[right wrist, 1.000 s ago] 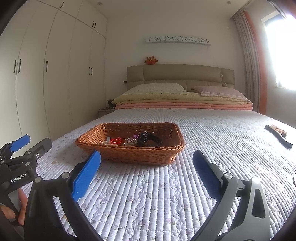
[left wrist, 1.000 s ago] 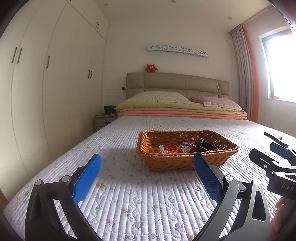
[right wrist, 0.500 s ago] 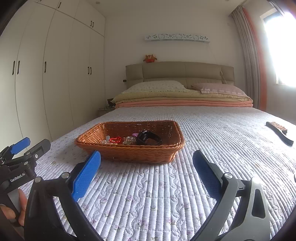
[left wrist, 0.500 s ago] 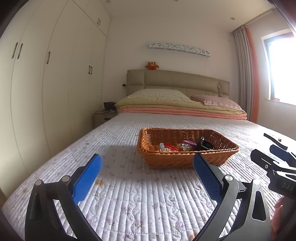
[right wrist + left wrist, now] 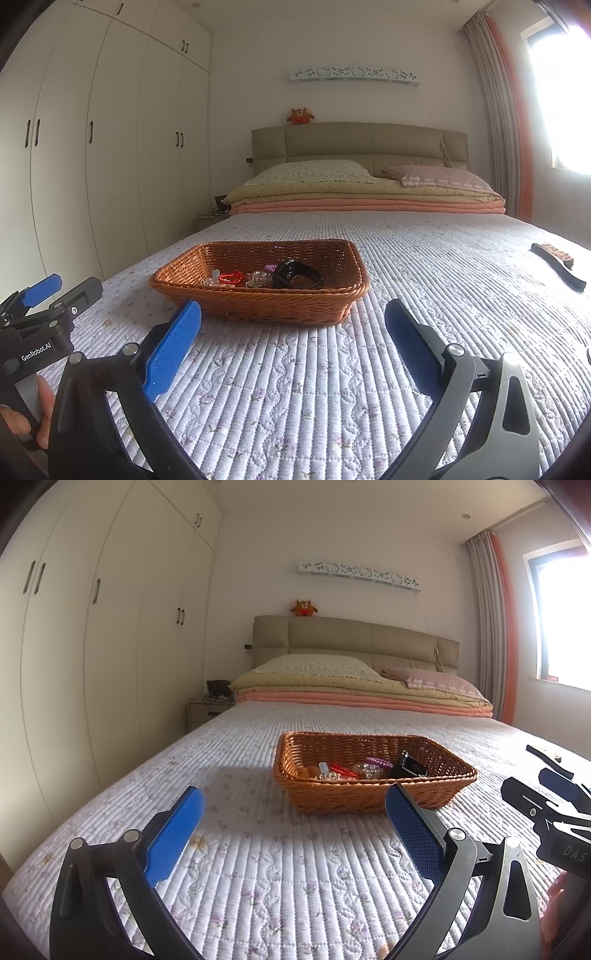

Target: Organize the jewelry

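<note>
Both tongs hover low over the bed (image 5: 295, 867), both spread wide, nothing between the pads. The left tongs (image 5: 293, 814) sit short of the wicker basket (image 5: 369, 797), which lies ahead and slightly right of their centre line; their right pad overlaps the basket's near wall in the left wrist view. The right tongs (image 5: 293, 332) see the same basket (image 5: 266, 302) ahead and slightly left, so the basket sits roughly between the two, a bit forward. Basket's long axis runs across the bed, left to right from both views. The jewelry is inside: a red piece (image 5: 231, 276), clear beads (image 5: 258, 278), a purple bracelet (image 5: 378, 762) and a black watch (image 5: 297, 275) toward the right end. By position, the watch and purple bracelet favour the right tongs, the red piece and small bits at the left end favour the left; neither is clearly nearer overall. Likely next step is a forward reach over the near rim, then down. Risk: the rim is tall and the pieces are small and tangled together, so a wide grab may lift several at once. A dark brush (image 5: 557, 264) lies well off to the right, unrelated.
</note>
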`<state>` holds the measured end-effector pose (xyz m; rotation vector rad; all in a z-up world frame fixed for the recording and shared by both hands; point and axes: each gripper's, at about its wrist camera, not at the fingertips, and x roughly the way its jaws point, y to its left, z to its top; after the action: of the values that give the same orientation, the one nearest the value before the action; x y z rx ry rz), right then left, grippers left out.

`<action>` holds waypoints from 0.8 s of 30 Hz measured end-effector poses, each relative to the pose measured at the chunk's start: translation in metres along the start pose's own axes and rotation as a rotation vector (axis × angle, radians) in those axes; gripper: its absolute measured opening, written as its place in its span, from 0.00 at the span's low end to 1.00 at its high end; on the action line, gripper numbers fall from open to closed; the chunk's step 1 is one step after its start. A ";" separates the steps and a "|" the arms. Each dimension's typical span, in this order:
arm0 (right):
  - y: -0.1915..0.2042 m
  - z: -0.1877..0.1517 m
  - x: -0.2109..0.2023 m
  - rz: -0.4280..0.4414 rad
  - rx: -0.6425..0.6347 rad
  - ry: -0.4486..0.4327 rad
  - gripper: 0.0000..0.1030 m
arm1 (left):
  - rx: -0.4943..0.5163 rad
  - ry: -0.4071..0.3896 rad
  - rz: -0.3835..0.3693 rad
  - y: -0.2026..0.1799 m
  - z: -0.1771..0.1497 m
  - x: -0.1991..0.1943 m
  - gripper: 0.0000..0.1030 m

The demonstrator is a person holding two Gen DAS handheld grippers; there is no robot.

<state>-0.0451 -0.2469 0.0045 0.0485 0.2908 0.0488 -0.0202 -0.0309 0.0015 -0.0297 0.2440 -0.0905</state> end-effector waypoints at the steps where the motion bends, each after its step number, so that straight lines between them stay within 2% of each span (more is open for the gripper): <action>1: 0.000 0.000 0.000 0.000 0.000 0.000 0.93 | 0.001 0.001 0.000 0.000 0.000 0.000 0.93; 24: 0.001 -0.001 -0.001 0.004 -0.004 0.006 0.93 | -0.006 0.019 -0.004 -0.001 -0.002 0.003 0.93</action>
<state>-0.0466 -0.2460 0.0039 0.0452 0.2965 0.0531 -0.0183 -0.0323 -0.0006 -0.0350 0.2635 -0.0939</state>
